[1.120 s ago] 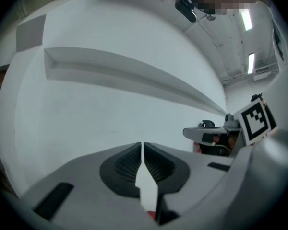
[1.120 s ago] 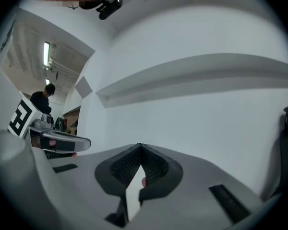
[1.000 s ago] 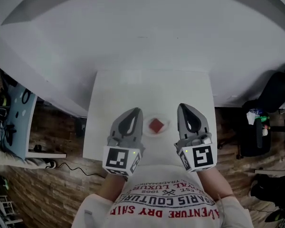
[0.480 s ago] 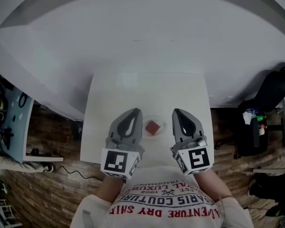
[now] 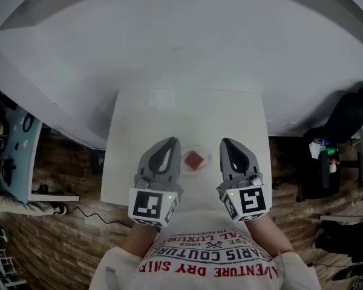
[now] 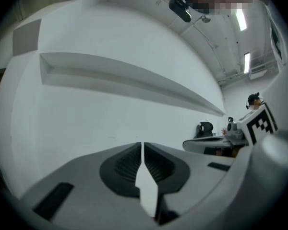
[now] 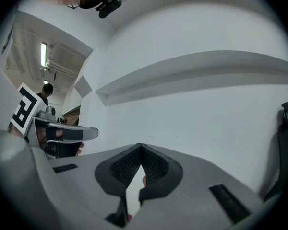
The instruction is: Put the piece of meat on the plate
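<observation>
Nothing much has moved. The meat (image 5: 194,159) still sits on the plate (image 5: 208,156), between the left gripper (image 5: 171,141) and right gripper (image 5: 227,142), both with fingers clenched and empty. The job looks done.

Left rim of plate (image 5: 205,156) behind left gripper (image 5: 172,141); meat (image 5: 194,160) detail too small

Workroom of lab or studio type. Small white bench (image 5: 169,110) against a bare white wall (image 5: 181,41) ahead of the left tool (image 5: 171,142); plank floor (image 5: 60,240) with a loose cable (image 5: 88,212) to that tool's left. Strip lights (image 6: 241,19) on the ceiling above it.
</observation>
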Action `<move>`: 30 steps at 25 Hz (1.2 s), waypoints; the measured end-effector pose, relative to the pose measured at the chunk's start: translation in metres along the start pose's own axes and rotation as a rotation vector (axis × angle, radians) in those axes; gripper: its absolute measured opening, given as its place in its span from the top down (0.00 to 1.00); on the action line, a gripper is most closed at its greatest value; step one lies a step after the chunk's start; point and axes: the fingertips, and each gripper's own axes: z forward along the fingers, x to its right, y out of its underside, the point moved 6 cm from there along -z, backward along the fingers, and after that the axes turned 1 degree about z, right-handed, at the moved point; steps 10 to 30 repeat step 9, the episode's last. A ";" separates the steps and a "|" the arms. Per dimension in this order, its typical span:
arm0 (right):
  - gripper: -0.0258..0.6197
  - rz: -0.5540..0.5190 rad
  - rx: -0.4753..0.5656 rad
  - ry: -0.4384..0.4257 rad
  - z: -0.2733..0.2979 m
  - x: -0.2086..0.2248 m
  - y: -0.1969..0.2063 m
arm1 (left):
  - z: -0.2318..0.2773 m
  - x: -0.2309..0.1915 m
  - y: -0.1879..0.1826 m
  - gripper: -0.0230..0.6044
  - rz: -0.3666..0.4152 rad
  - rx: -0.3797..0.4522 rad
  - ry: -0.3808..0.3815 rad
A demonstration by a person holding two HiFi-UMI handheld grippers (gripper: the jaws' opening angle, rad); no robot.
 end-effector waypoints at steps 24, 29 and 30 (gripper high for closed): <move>0.94 -0.002 -0.022 0.004 -0.005 0.004 0.004 | -0.002 0.003 0.006 0.93 -0.014 -0.012 -0.016; 0.94 -0.002 -0.022 0.004 -0.005 0.004 0.004 | -0.002 0.003 0.006 0.93 -0.014 -0.012 -0.016; 0.94 -0.002 -0.022 0.004 -0.005 0.004 0.004 | -0.002 0.003 0.006 0.93 -0.014 -0.012 -0.016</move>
